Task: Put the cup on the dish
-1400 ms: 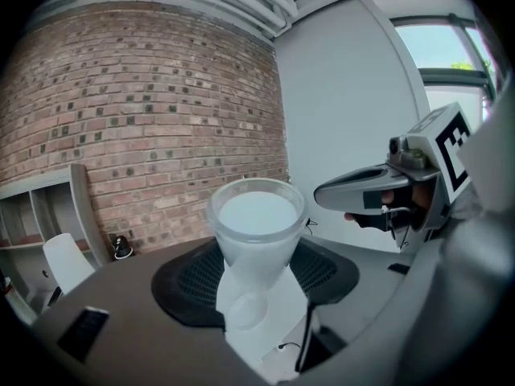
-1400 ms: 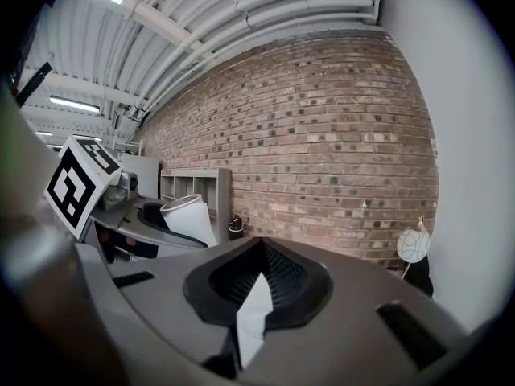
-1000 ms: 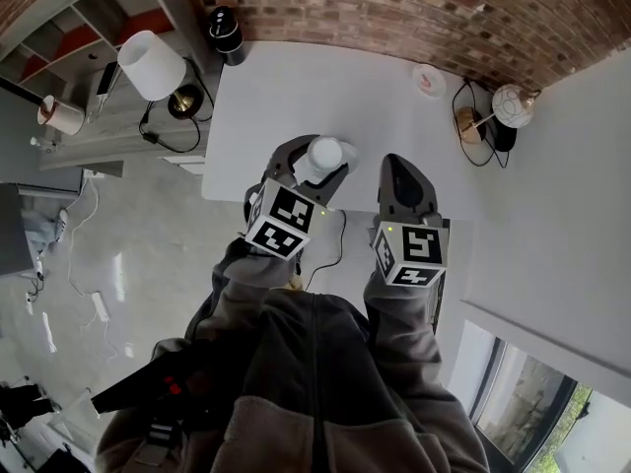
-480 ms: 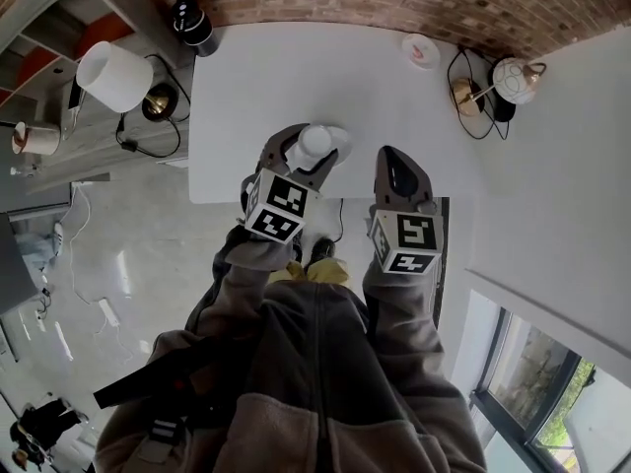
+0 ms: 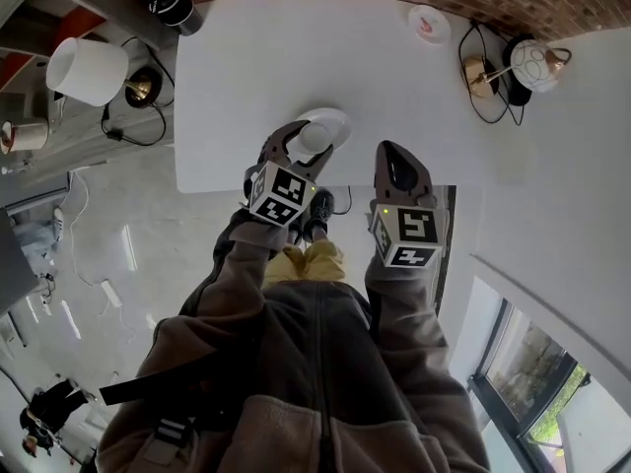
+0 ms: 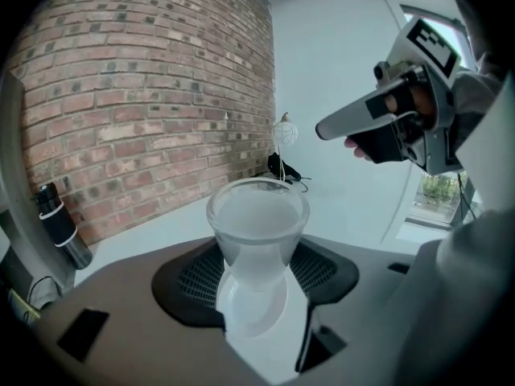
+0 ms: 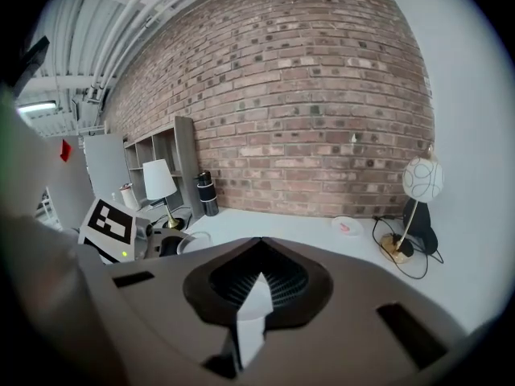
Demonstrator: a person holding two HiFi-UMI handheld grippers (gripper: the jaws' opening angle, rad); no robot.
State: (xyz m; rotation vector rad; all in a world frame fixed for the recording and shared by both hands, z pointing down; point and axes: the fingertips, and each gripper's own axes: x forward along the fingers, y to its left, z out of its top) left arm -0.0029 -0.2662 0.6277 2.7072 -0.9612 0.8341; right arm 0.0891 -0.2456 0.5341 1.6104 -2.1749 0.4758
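Note:
A frosted white cup (image 6: 257,223) stands upright between the jaws of my left gripper (image 5: 306,148), which is shut on it. Right under the cup lies a round white dish (image 5: 338,120), near the front edge of the white table (image 5: 296,57). The dish (image 6: 254,316) also shows through the gap below the cup. I cannot tell whether the cup's base touches it. My right gripper (image 5: 398,166) hovers to the right of the cup, over the table's front edge, with its jaws together and nothing in them.
A small white saucer with a pink mark (image 5: 429,23) lies at the table's far right. A globe lamp (image 5: 537,64) with cables stands beyond it. A black cylinder (image 5: 170,3) stands at the far left corner, and a white lamp (image 5: 87,70) stands on the left shelf.
My left gripper has carried the cup forward and now holds it over the dish, whose rim shows around it. The right gripper has kept its place beside it.

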